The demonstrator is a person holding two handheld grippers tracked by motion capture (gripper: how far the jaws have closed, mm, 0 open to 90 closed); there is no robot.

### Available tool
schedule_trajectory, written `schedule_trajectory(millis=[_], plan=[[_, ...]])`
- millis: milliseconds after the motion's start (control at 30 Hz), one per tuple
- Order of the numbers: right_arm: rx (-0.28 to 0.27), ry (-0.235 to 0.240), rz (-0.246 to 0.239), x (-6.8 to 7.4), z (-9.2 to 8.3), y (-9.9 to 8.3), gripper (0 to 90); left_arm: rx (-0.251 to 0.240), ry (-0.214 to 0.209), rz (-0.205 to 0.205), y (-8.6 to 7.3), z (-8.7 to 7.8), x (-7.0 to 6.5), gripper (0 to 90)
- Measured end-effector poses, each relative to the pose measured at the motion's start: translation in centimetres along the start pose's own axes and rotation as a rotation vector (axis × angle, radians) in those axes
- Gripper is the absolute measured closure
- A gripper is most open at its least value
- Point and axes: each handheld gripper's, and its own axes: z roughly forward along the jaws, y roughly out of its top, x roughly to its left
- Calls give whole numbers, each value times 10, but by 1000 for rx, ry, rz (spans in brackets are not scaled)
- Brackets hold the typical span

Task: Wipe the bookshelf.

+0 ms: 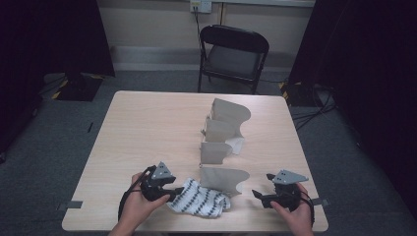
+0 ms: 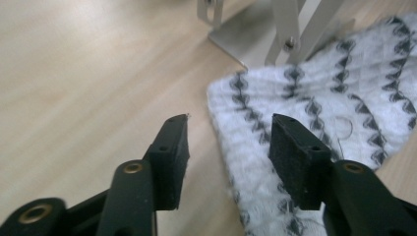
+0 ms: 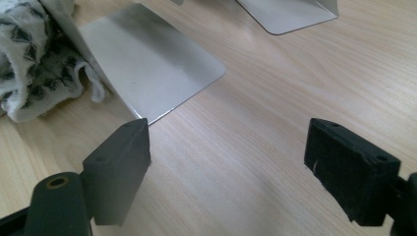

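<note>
Jaws of the left gripper (image 2: 226, 147) stand part-open over the patterned cloth's (image 2: 314, 108) edge — gripping nothing; cloth lies crumpled against the nearest metal bookend (image 1: 223, 179). Right gripper (image 3: 226, 162) — wide open, empty, above bare table (image 3: 275, 98).

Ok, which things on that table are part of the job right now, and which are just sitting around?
In the job:
- patterned cloth, by the left tool, jaws apart
- nearest metal divider, against the cloth
- right tool, open over bare table

Lying about:
- three farther dividers
- folding chair behind the table
</note>
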Motion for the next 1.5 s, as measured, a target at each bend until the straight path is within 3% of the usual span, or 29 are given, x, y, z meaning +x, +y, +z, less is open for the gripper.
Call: schedule_trajectory(millis=[100, 133, 367, 567, 733, 967, 1167, 1333, 1500], plan=[[-3, 4, -1, 1, 0, 1, 168, 23, -26, 3, -3, 6, -6, 551], [-4, 10, -4, 4, 0, 2, 168, 34, -62, -2, -3, 11, -12, 571], [-18, 13, -28, 11, -2, 6, 168, 34, -125, 19, 1, 27, -35, 582], [-19, 17, -29, 11, -2, 4, 168, 14, -146, 57, 8, 39, -52, 564], [-32, 28, -44, 16, -5, 6, 180, 6, -169, 63, 10, 46, -56, 542], [-43, 51, -59, 23, -7, 8, 225, -11, -171, 72, 12, 51, -59, 537], [-59, 67, -65, 28, -11, 8, 280, -24, -172, 111, 15, 57, -64, 523], [-72, 84, -67, 33, -17, 7, 362, -20, -167, 111, 17, 52, -62, 459], [-93, 126, -91, 44, -19, 12, 450, -38, -126, 125, 16, 38, -55, 439]])
